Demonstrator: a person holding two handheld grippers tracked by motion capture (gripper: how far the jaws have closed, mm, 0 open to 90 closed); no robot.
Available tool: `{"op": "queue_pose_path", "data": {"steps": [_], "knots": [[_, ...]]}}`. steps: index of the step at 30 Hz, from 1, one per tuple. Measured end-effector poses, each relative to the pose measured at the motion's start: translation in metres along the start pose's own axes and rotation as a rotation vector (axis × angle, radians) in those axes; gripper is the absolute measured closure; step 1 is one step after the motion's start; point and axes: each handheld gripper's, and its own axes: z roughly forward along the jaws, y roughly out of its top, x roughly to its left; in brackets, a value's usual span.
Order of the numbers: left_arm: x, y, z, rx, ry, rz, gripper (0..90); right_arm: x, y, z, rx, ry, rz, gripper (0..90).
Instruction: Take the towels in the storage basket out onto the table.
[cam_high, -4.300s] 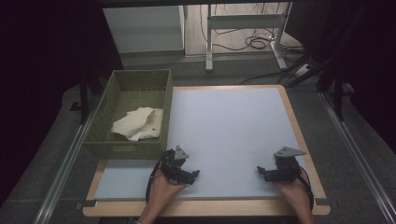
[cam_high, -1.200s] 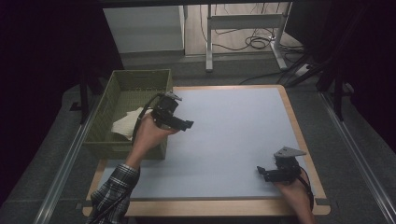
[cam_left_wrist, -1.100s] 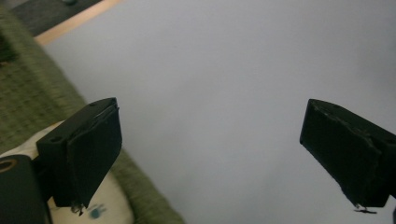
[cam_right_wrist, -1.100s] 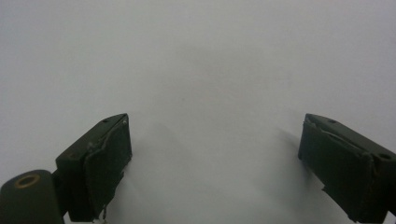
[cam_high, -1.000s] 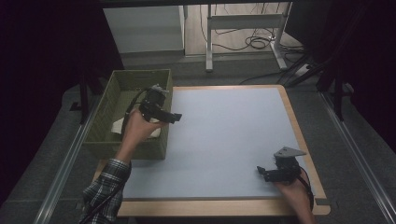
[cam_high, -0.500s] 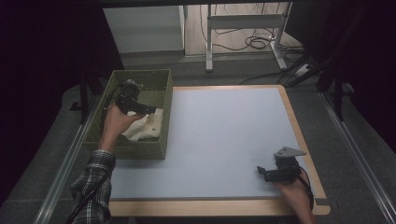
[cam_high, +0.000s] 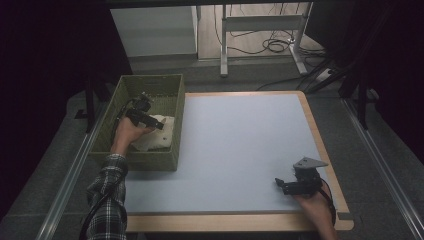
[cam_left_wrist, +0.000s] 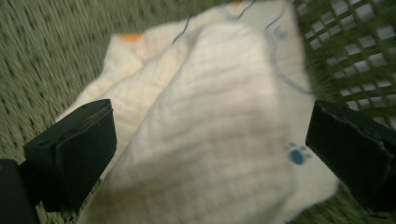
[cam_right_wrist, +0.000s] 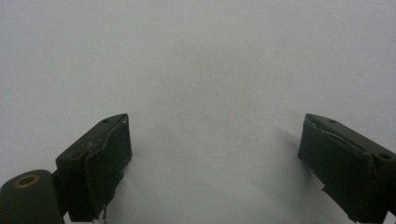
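Observation:
A cream cloth (cam_high: 156, 141) with small blue prints lies crumpled in the green woven basket (cam_high: 150, 80) at the table's left. My left gripper (cam_high: 160, 124) hangs over it inside the basket, and its jaws have just been opening. In the left gripper view they stand wide apart (cam_left_wrist: 210, 154), with the cloth (cam_left_wrist: 210, 121) spread beneath the gap and neither pad pressing on it. My right gripper (cam_high: 278, 183) rests near the front right of the pale blue mat (cam_high: 240, 135). In the right gripper view it is open (cam_right_wrist: 215, 163) over bare mat (cam_right_wrist: 201, 70).
The basket's mesh wall (cam_left_wrist: 350, 42) stands close on the right of the left gripper view. The mat has a wooden border (cam_high: 320, 145). Metal rails (cam_high: 65, 185) run along both sides of the table, and desk legs with cables (cam_high: 260, 45) stand behind it.
My left hand has travelled from the table's front edge to the left and back, then sunk into the basket above the cloth. The right hand has stayed put.

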Motion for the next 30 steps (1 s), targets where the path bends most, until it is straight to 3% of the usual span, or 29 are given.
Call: {"op": "queue_pose_path", "data": {"steps": [2, 3, 6, 9, 11, 12, 14, 18, 19, 21, 24, 30], "knots": [[0.001, 0.000, 0.004, 0.023, 0.004, -0.009, 1.7, 0.000, 0.000, 0.000, 0.000, 0.000, 0.000, 9.7], [0.003, 0.001, 0.012, 0.065, 0.017, -0.019, 1.7, 0.000, 0.000, 0.000, 0.000, 0.000, 0.000, 9.7], [0.005, 0.001, 0.022, 0.118, 0.036, -0.031, 1.5, 0.000, 0.000, 0.000, 0.000, 0.000, 0.000, 9.7], [0.006, 0.002, 0.028, 0.179, 0.063, -0.017, 2.8, 0.000, 0.000, 0.000, 0.000, 0.000, 0.000, 9.7], [0.006, 0.001, 0.030, 0.197, 0.064, -0.022, 8.3, 0.000, 0.000, 0.000, 0.000, 0.000, 0.000, 9.7], [0.005, 0.001, 0.032, 0.220, 0.044, -0.024, 10.9, 0.000, 0.000, 0.000, 0.000, 0.000, 0.000, 9.7], [0.002, 0.000, 0.028, 0.209, 0.021, -0.006, 22.1, 0.000, 0.000, 0.000, 0.000, 0.000, 0.000, 9.7], [-0.002, -0.001, 0.025, 0.206, 0.017, 0.000, 45.8, 0.000, 0.000, 0.000, 0.000, 0.000, 0.000, 9.7], [-0.002, -0.001, 0.022, 0.204, -0.014, -0.002, 54.6, 0.000, 0.000, 0.000, 0.000, 0.000, 0.000, 9.7], [-0.003, -0.002, 0.021, 0.198, -0.020, 0.008, 71.9, 0.000, 0.000, 0.000, 0.000, 0.000, 0.000, 9.7], [-0.003, -0.002, 0.020, 0.194, -0.026, 0.014, 76.9, 0.000, 0.000, 0.000, 0.000, 0.000, 0.000, 9.7], [0.000, -0.004, 0.010, 0.130, -0.062, -0.016, 77.3, 0.000, 0.000, 0.000, 0.000, 0.000, 0.000, 9.7]]}}
